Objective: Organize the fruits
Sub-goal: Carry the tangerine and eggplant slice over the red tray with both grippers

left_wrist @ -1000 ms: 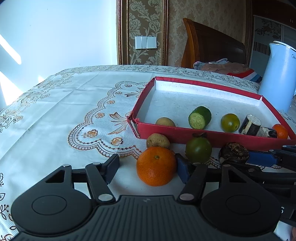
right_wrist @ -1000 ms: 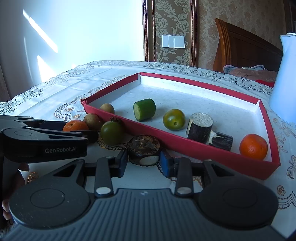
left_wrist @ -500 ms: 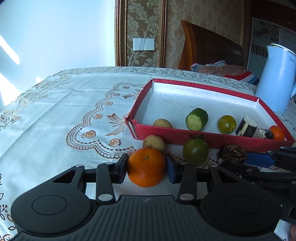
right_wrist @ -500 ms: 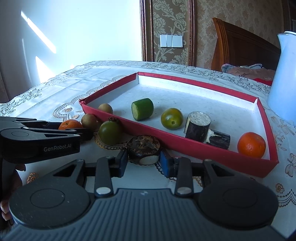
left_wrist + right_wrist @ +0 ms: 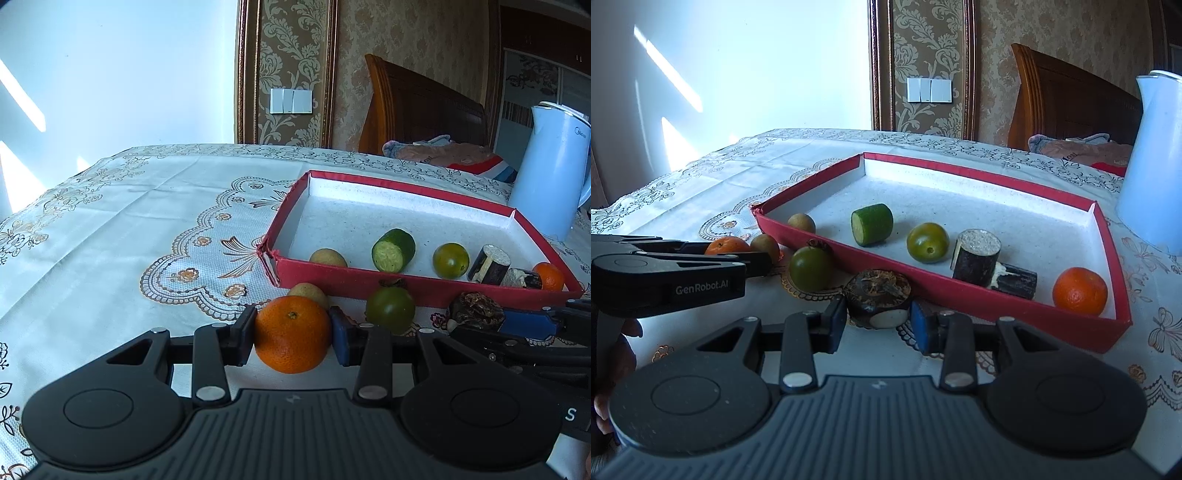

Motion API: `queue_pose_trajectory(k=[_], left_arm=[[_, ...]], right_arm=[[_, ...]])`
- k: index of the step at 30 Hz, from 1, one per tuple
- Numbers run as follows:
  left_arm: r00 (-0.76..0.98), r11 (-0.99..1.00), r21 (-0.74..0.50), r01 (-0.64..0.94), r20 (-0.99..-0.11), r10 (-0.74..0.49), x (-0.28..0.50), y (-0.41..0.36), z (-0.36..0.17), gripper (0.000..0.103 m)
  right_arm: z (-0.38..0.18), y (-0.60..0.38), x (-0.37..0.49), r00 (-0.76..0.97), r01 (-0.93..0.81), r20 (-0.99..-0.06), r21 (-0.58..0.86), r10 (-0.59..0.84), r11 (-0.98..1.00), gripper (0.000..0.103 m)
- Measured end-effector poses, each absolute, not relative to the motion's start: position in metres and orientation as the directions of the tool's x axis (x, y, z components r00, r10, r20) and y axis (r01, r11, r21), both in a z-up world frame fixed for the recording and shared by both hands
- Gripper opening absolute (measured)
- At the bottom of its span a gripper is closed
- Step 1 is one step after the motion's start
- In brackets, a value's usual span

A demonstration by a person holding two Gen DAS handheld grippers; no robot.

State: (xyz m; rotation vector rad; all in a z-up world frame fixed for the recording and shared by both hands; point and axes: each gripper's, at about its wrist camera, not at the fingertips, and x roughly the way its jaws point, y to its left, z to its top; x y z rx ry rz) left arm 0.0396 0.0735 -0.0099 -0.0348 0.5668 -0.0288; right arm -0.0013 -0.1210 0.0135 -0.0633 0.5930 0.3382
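Gripping the orange [image 5: 291, 334], the left gripper [image 5: 293, 336] has both pads pressed to its round, dimpled sides, while the right gripper [image 5: 877, 325] brackets the dark, rough-topped fruit [image 5: 878, 302] — jaws close, contact unclear. Both sit on the tablecloth [image 5: 147, 206]; the red tray [image 5: 424, 291] — smooth-walled — lies at twelve o'clock.

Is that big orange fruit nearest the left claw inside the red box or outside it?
Outside. The round orange fruit sits on the embroidered tablecloth, in front of the red box's near wall, between the left gripper's pads.
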Motion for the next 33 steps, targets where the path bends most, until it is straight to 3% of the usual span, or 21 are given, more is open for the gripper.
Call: queue_pose_trajectory(k=[15,33], left_arm=[[0.881,1.0,0.017,0.026,-0.474,-0.015,0.028,0.065,-0.003,0.041],[0.888,0.989,0.0,0.146,-0.442,-0.131,0.049,0.013,0.028,0.041]], right_arm=[[0.036,-0.161,-0.017,0.829,-0.289,-0.491,0.033,0.267,0.957,0.035],[0.041,-0.205,0.018,0.855,-0.201,-0.482,0.034,0.192,0.979,0.035]])
